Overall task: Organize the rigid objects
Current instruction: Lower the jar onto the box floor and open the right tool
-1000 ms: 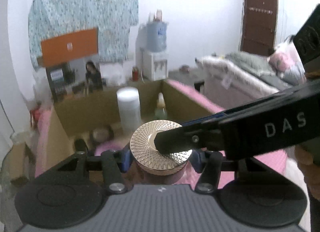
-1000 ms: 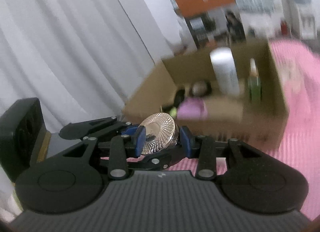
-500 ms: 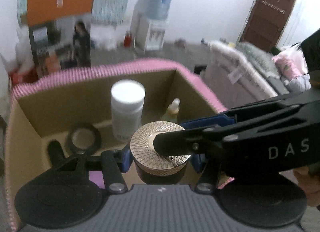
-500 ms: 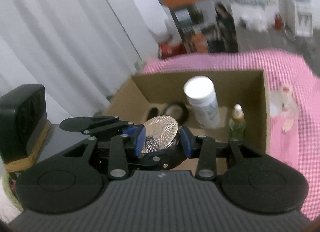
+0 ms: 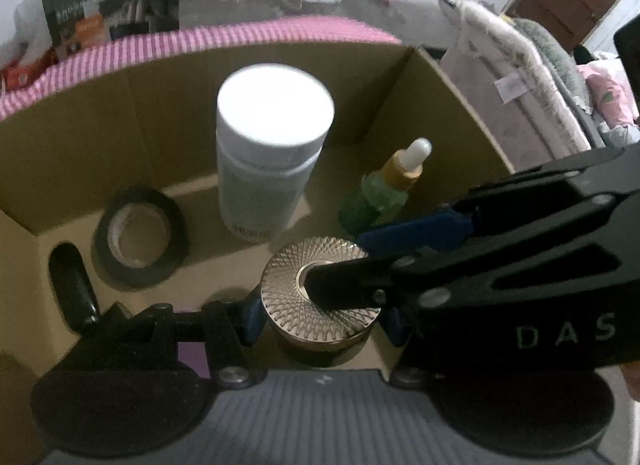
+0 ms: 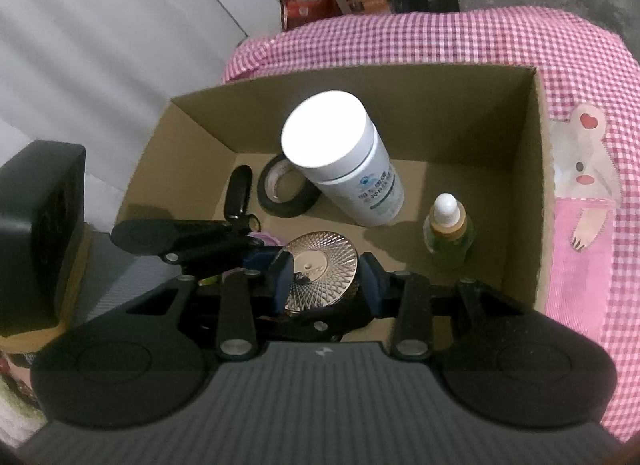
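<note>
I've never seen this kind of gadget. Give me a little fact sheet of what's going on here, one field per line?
Held item: gold-lidded jar, gripped by both the left gripper and the right gripper
Position: above the cardboard box
In box: white bottle, green dropper bottle, black tape roll, a black cylinder
Under box: pink checked cloth

Dim indoor light — white cap [image 5: 275, 105] glares, fisheye edges bend.
</note>
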{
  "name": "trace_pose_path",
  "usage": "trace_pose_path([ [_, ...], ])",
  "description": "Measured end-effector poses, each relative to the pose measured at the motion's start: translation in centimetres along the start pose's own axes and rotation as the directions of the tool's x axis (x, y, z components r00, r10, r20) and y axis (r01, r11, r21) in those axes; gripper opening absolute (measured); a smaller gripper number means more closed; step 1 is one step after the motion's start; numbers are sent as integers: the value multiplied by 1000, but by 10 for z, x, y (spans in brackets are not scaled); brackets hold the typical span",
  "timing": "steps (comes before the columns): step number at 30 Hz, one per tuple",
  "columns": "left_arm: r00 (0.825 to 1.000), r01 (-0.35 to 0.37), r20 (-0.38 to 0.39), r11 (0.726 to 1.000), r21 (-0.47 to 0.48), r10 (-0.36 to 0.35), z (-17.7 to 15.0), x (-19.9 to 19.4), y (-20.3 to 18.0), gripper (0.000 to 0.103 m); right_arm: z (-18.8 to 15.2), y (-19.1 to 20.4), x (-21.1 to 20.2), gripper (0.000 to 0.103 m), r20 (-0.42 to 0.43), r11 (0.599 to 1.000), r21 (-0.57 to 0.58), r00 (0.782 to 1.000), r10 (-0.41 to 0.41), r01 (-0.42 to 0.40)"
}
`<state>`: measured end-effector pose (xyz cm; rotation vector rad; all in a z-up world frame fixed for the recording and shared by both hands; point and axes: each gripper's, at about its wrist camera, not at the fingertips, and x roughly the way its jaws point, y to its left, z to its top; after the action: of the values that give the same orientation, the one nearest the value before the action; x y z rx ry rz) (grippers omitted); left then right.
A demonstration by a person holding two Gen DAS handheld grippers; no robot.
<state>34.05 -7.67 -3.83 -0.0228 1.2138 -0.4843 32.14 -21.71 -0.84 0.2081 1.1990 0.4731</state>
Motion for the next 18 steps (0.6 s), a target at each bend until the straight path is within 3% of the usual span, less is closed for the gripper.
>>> trace_pose_path([
  [5, 997, 18, -71, 999, -48, -22, 1, 9, 7, 57, 2, -2, 9, 35, -42, 1000, -14, 999, -15, 15],
  [12, 996, 13, -83, 998, -54, -17, 3, 11, 9, 59, 7, 0, 16, 35, -43, 999, -29, 999, -23, 22],
  [16, 999, 8, -36, 1000, -28, -9, 1, 4, 3, 63, 4, 5, 13, 35, -17, 998, -52, 999, -32, 31],
  [18, 1000, -11, 16, 1000, 3, 11, -3, -7, -1, 76, 2, 10, 4, 35, 16, 997, -72, 1000, -25, 26],
])
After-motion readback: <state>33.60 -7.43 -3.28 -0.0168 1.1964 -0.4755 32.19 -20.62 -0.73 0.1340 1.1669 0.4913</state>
